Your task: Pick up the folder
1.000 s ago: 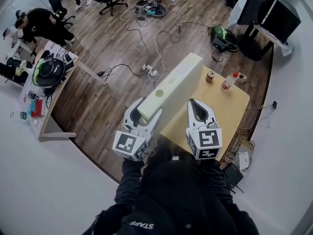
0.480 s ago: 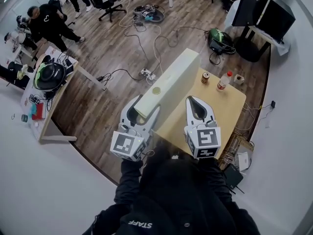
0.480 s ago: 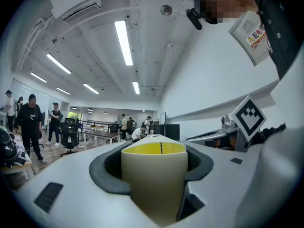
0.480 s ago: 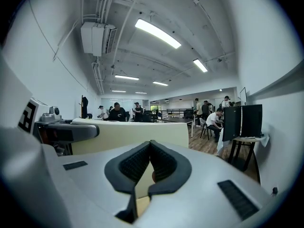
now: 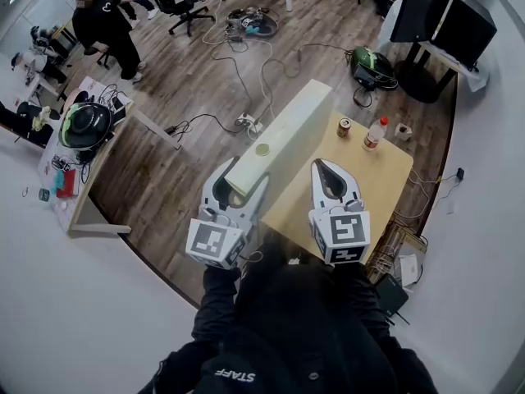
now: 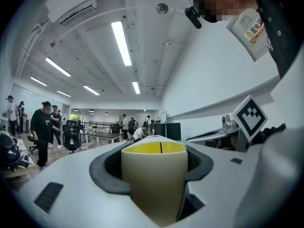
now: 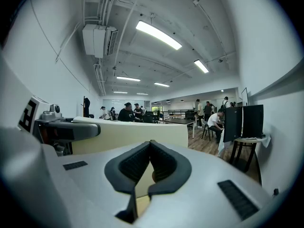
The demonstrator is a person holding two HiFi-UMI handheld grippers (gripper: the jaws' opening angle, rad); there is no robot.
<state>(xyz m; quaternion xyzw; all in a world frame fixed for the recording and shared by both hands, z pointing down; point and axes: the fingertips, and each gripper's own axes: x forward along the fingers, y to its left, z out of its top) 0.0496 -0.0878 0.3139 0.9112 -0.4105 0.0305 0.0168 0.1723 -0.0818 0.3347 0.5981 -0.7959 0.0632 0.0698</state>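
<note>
The folder [image 5: 283, 142] is a thick cream binder with a yellow-lined spine. It hangs level in the air over the left edge of the wooden table [image 5: 385, 187]. My left gripper [image 5: 242, 183] is shut on its near end, and in the left gripper view the folder [image 6: 154, 184] fills the gap between the dark pads [image 6: 110, 163]. My right gripper [image 5: 328, 171] floats beside the folder on the right, shut with nothing in it. In the right gripper view its tips [image 7: 150, 144] meet, and the folder [image 7: 128, 134] runs past on the left.
A drink can [image 5: 344, 127], a red-capped bottle [image 5: 377, 135] and a small cup [image 5: 401, 131] stand at the table's far edge. Cables and a power strip [image 5: 246, 121] lie on the wooden floor. A cluttered desk [image 5: 78, 138] stands at the left, and dark monitors [image 5: 443, 19] at the back right.
Both grippers and the folder have risen slightly above the table, keeping the same hold. A person at the far left has walked further along the floor.
</note>
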